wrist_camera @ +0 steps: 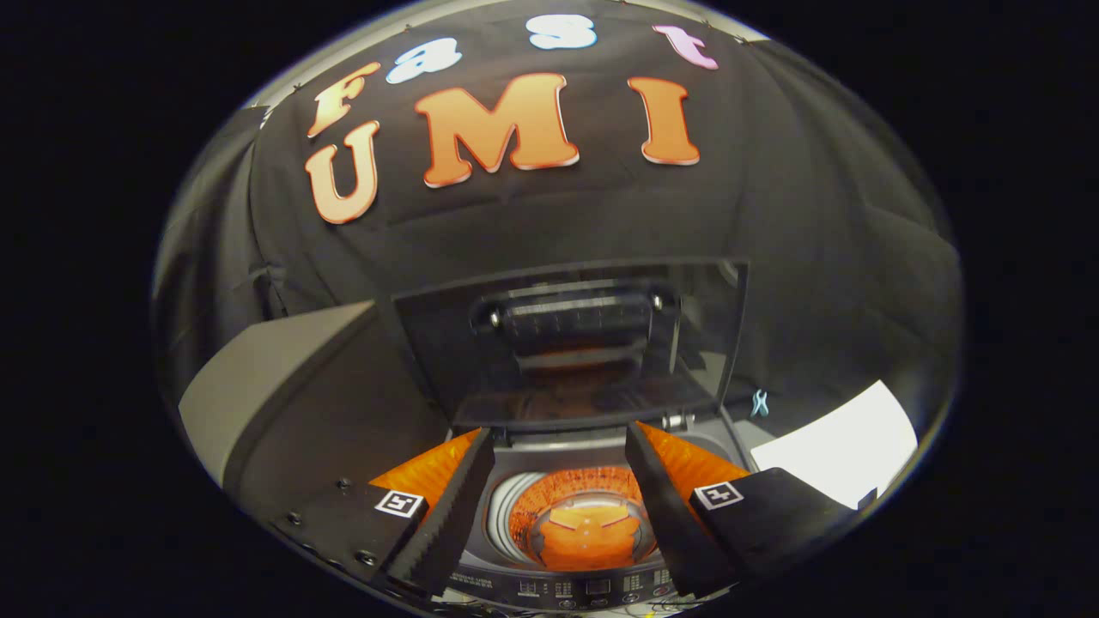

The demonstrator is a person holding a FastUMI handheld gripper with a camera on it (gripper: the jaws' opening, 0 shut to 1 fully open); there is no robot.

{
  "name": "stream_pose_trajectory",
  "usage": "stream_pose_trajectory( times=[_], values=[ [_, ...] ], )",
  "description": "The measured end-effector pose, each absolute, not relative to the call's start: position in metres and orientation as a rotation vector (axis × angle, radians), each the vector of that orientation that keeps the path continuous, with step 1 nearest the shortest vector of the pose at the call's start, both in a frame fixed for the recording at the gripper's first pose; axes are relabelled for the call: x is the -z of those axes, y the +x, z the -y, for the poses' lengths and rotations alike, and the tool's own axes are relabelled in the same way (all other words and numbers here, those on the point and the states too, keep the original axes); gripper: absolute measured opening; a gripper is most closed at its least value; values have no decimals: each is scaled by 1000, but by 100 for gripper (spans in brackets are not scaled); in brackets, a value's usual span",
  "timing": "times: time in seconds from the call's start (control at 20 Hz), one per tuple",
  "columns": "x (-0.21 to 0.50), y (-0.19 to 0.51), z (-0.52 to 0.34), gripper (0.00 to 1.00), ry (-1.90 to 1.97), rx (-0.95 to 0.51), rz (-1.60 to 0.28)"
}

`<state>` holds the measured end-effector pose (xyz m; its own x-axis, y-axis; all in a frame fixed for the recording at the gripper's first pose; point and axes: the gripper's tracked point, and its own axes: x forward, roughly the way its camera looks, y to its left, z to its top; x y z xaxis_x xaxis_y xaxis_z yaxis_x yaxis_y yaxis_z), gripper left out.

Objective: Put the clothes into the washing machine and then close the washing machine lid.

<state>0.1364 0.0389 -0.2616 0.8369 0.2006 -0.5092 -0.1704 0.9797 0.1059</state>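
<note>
I look down on a top-loading washing machine (549,446) from just in front of it. Its dark lid (567,343) stands raised and upright behind the opening. The round drum (584,519) lies open between and just below my fingers, and its inside glows orange. I cannot tell whether cloth lies in it. My gripper (558,433) hangs open above the drum, its fingers spread wide with nothing between them.
The machine's control panel (592,588) runs along its near edge under the fingers. A grey slanted box (266,378) stands to the left of the machine. A white sheet (841,455) lies to its right, with a small pale clip (759,402) behind it.
</note>
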Motion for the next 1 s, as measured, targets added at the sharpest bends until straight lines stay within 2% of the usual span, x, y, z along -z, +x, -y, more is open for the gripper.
stream_pose_trajectory(
  times=[0.35,0.6,1.0],
  values=[
    [183,192,-54,98,102,-226,-418],
    [173,254,-56,98,106,-221,-396],
    [204,325,-63,98,50,-215,-443]
  ],
)
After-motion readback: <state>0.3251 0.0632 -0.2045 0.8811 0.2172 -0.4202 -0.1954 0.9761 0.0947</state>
